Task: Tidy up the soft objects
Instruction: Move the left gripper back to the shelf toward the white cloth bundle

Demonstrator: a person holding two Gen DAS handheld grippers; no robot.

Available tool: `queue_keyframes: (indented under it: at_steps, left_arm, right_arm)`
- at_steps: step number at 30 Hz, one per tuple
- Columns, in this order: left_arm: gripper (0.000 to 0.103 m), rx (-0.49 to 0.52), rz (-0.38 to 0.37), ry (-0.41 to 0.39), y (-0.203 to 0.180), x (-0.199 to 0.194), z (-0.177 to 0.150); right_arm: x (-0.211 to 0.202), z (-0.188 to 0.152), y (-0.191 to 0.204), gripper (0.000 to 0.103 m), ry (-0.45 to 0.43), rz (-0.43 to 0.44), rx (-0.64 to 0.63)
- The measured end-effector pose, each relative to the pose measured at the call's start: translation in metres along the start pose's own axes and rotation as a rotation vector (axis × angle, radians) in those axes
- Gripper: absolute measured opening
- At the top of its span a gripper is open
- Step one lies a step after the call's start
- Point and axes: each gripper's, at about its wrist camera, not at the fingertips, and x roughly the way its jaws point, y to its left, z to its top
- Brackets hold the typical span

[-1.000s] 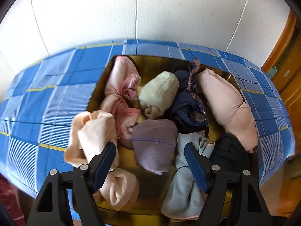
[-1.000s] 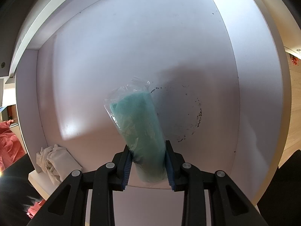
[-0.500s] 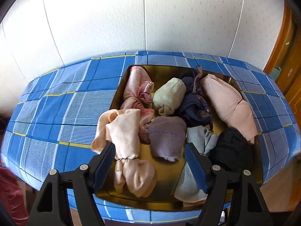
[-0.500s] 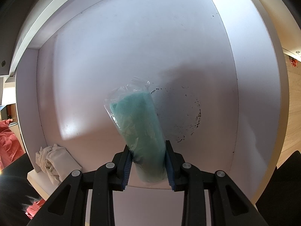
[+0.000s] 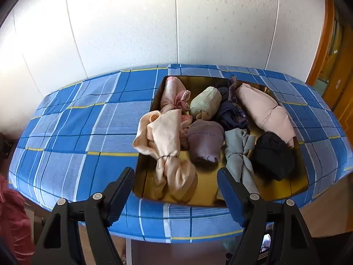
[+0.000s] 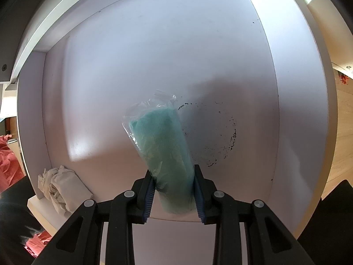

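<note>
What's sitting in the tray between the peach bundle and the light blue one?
Left wrist view: a mauve rolled bundle lies between the peach bundle and light blue bundle.

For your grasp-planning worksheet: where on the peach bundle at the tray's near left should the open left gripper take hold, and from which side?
Grip the peach bundle at its tied waist, from above and the near side; the band cinches it narrowest there, within the left gripper's span.

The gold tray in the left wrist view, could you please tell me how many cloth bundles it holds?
8: pink, green, navy, pale pink at back; peach, mauve, light blue, black in front. More may hide beneath.
</note>
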Motion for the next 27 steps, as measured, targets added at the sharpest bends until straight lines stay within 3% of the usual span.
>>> queue_keyframes:
  at_steps: [9, 14, 20, 24, 27]
  left_arm:
    - [0.081, 0.003, -0.022, -0.018, 0.017, -0.027, -0.055]
    - [0.089, -0.020, -0.046, 0.061, 0.032, -0.021, -0.096]
    - [0.089, -0.103, -0.063, 0.353, 0.052, 0.043, -0.160]
    - [0.088, -0.243, -0.055, 0.589, 0.071, 0.096, -0.208]
    - [0.087, -0.376, -0.036, 0.714, 0.087, 0.123, -0.237]
  right_arm:
    - [0.000, -0.003, 0.006, 0.031, -0.005, -0.010, -0.009]
    - [0.002, -0.004, 0.009, 0.031, -0.008, -0.016, -0.021]
    - [0.006, -0.006, 0.012, 0.031, -0.003, -0.023, -0.026]
    - [0.008, -0.006, 0.012, 0.031, -0.002, -0.020, -0.018]
    - [0.009, -0.006, 0.011, 0.031, -0.002, -0.013, -0.015]
